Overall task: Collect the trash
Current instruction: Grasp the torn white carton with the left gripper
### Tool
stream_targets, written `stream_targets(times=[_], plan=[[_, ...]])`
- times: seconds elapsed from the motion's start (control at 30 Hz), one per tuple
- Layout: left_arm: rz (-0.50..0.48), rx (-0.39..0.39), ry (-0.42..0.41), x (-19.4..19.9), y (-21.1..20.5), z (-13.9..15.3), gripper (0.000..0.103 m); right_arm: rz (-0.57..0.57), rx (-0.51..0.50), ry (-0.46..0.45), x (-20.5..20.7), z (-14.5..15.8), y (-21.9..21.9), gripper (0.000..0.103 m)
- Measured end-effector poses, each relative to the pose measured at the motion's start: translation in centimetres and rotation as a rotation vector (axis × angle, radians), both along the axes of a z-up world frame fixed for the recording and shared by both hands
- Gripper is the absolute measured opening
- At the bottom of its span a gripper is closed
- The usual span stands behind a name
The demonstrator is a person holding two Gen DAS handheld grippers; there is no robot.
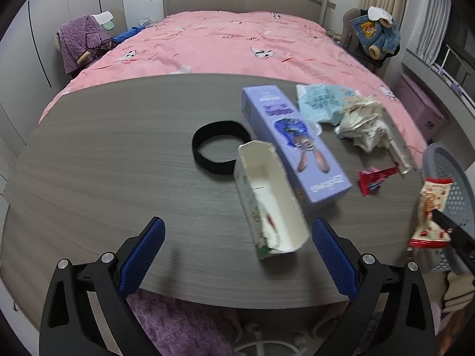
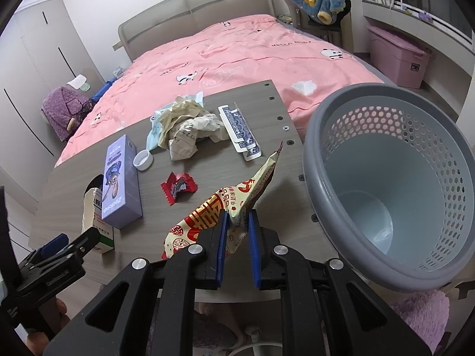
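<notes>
The left gripper [image 1: 237, 249] hangs over the near edge of the desk [image 1: 104, 163] with its jaws wide and nothing between them. Just past it lies an open white carton [image 1: 267, 195], and a black band [image 1: 219, 151] lies in the middle of the desk. A purple box [image 1: 294, 142] lies beside the carton, touching it. Next comes a red wrapper [image 2: 178, 188], and near the far edge sit crumpled paper [image 2: 187, 130] and cards [image 2: 237, 130]. The right gripper [image 2: 239, 222] is by the desk's right edge, its jaws pinched tight on a snack bag [image 2: 234, 198]. The bag is up off the desk. Just off the right edge is a grey basket [image 2: 386, 178].
</notes>
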State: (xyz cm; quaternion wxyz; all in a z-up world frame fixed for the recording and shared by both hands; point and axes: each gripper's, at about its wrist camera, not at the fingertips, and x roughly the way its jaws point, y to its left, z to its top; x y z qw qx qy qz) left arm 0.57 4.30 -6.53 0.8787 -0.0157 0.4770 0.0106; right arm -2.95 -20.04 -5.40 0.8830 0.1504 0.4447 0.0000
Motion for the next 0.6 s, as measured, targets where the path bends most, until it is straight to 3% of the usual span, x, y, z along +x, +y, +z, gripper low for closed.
stream_targets(times=[0.23,0.6], plan=[[0.049,-0.009,-0.001,-0.1,2.2,0.0,0.095,0.004,-0.003,0.002,0.2,-0.1,0.1,0.014],[-0.020,-0.006,-0.013,1.7,0.9,-0.4,0.093,0.001,-0.010,0.006,0.5,-0.2,0.4,0.014]])
